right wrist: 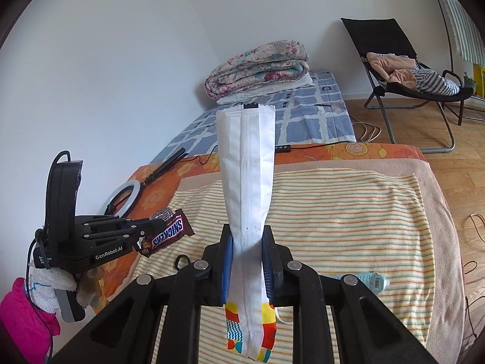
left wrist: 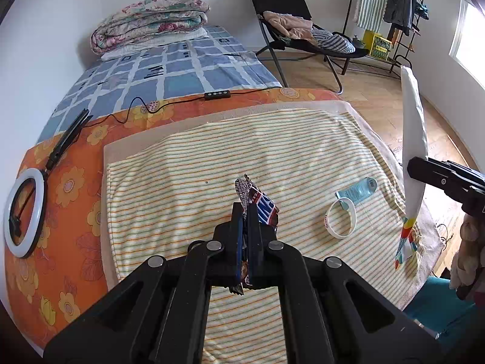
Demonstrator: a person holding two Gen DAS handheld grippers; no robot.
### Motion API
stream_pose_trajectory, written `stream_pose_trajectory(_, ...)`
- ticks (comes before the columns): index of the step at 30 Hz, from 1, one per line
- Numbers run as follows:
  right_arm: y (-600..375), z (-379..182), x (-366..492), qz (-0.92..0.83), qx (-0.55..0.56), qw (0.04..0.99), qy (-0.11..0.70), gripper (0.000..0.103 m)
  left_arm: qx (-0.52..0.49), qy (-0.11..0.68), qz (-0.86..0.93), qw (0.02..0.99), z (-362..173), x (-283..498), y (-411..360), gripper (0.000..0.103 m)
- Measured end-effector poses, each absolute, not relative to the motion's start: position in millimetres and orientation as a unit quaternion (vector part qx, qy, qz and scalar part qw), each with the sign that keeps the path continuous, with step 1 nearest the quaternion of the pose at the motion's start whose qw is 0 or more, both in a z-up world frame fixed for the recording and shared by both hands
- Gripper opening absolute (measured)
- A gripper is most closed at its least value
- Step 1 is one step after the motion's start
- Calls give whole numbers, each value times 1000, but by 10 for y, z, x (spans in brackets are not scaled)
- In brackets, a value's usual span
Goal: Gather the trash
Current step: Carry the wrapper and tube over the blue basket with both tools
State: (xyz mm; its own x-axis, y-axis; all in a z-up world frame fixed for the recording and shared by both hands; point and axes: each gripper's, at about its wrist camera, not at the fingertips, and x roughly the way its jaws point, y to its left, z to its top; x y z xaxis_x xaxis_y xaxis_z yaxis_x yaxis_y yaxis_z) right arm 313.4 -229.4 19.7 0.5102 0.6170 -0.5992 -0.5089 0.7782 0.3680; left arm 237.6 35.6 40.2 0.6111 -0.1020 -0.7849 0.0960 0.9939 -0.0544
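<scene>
I have the left tool [left wrist: 245, 212] clamped on the Snickers wrapper [left wrist: 260, 204], clear of the bed [left wrist: 272, 157]. The right tool [right wrist: 248, 242] pinches the long white wrapper [right wrist: 248, 166] upright. At four o'clock a blue tube [left wrist: 357, 190] and white wristband [left wrist: 341, 217] remain; disposal outstanding, no bin visible.

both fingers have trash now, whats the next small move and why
Probably carry both pieces off the bed toward a bin, none in view. The left gripper is shut on the Snickers wrapper, the right gripper on the white snack bag, both lifted clear of the striped towel.
</scene>
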Motion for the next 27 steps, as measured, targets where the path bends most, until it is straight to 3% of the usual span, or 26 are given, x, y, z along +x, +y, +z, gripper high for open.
stream_pose_trajectory(12,-2654,258,2184,328,59,846,416,17,-19,406,-72,911,714,1105,107,0)
stream_pose_trajectory(27,-2969,-354,863,340,56,799,493,17,-38,441,-98,892,184,-84,-258,0)
